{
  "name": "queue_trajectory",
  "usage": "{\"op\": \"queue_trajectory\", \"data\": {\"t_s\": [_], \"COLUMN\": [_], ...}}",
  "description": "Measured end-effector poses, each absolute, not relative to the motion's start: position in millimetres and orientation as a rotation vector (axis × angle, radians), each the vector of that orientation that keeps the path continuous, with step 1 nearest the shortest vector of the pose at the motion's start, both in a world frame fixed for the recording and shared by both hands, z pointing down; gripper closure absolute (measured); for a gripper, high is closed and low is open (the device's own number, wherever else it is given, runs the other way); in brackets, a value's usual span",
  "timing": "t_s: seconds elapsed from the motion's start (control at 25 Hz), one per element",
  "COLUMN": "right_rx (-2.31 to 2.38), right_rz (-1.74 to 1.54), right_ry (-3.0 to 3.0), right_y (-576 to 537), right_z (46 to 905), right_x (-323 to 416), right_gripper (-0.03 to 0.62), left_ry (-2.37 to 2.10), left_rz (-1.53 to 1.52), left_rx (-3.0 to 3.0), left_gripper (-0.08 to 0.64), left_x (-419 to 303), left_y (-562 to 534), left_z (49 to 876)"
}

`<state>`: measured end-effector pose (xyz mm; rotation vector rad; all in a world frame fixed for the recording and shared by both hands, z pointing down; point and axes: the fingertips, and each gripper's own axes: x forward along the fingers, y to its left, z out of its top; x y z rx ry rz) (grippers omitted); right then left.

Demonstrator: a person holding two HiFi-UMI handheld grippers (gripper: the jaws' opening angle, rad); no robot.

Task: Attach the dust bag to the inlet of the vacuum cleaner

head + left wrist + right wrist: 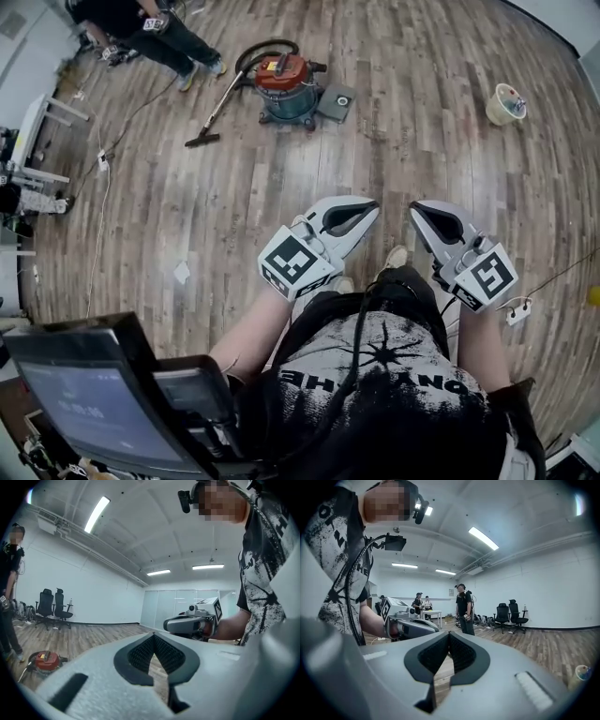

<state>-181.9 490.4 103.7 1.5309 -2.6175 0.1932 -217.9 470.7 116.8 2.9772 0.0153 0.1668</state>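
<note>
The only open container I see is a small pale bucket [506, 103] standing on the wood floor [403, 150] at the far right. Something colourful shows at its rim, but it is too small for me to tell what is in it. The vacuum cleaner [286, 86] stands far ahead of me, a little left of centre. Its red lid is on the drum, so I cannot see inside. Its hose [258, 52] arcs over the top, and the wand [220, 105] slants down to the left with its nozzle flat on the floor. A flat grey piece with a round ring [337, 97] lies touching the drum's right side; I cannot tell whether that is the dust bag. I hold both claws out in front of my waist, side by side and roughly level, well apart from the vacuum cleaner. My bare forearms run back to my sides. The marker cubes sit nearer to me and the tips angle in toward each other without touching. My left gripper [373, 204] is pinched fully together, pads meeting at the tip with nothing between them. My right gripper [415, 210] is the same, closed and empty. Another person [150, 28] stands at the far left, just beyond the wand. A white power strip [517, 311] lies on the floor near my right side.
</note>
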Motion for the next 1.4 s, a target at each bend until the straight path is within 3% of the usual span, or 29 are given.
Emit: {"op": "queue_trajectory", "data": {"t_s": [0.92,1.4], "right_rx": [1.314,1.304], "right_rz": [0.136,0.173], "right_ry": [-2.758,-2.798], "right_y": [321.2,272.5], "right_z": [107.0,117.2], "right_x": [88.1,138.7], "right_gripper": [0.588,0.588], "left_ry": [-0.220,-0.239], "left_rz": [0.222,0.276], "left_rx": [2.999,2.991], "left_gripper": [0.563,0.563], "left_x": [54.8,104.2], "left_y": [307.5,263.8], "left_z": [111.4,118.8]}}
